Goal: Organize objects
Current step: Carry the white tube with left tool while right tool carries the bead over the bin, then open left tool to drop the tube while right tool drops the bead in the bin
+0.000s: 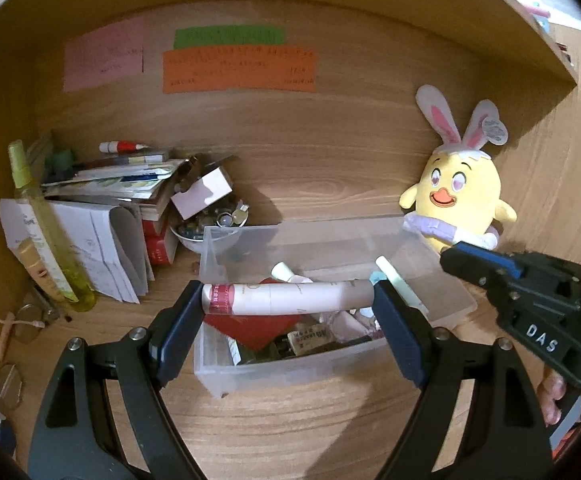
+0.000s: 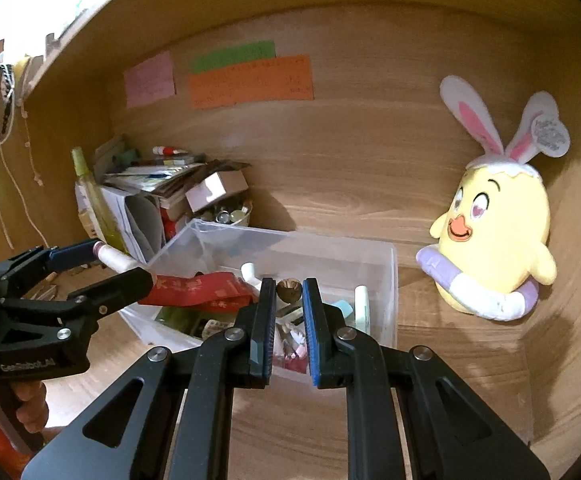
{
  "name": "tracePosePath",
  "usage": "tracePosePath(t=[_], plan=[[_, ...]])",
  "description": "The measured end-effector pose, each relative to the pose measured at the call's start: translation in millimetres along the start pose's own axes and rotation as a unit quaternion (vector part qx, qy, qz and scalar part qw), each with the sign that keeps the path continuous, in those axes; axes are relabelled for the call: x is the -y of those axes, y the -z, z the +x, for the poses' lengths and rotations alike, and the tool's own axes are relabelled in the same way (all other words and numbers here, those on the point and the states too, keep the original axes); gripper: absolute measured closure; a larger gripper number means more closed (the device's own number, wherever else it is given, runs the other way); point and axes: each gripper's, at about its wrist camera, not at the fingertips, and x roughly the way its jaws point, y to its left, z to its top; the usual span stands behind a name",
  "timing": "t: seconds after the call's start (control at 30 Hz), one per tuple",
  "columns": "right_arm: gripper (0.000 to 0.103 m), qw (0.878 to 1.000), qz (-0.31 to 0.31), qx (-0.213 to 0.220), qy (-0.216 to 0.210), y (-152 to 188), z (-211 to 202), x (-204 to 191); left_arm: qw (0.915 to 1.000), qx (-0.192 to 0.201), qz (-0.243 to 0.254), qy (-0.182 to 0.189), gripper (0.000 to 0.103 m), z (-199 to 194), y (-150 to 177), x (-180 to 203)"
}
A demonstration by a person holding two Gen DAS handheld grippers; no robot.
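1. Left gripper (image 1: 288,300): its fingers clamp a pink-and-white tube (image 1: 286,298) end to end, held level above the clear plastic bin (image 1: 290,372).
2. Right gripper (image 2: 289,312): fingers drawn close with a narrow gap, nothing between them, poised over the bin's near edge.
3. Bin contents: red packet (image 2: 198,290), white tubes and small items.
4. Yellow chick plush (image 2: 498,232) leans against the wooden back wall, right of the bin.
5. Stacked papers (image 1: 118,180) and a yellow-green bottle (image 1: 46,224) stand left of the bin.

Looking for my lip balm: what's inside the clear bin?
The clear bin holds a red packet, white tubes and small packets; anything underneath is covered.
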Motion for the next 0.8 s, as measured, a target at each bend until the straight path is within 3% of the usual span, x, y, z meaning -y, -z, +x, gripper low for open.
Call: tracePosePath(t=[0.5,0.8], plan=[[0.091,0.997,0.025,-0.077,0.004,19.9,56.7,22.8,0.9966,-0.076,0.005,0.030,0.019,65.9,9.7,3.4],[0.091,0.995,0.014,-0.095,0.024,24.9,68.5,20.2,0.9955,-0.086,0.017,0.034,0.019,79.0,14.9,6.5]])
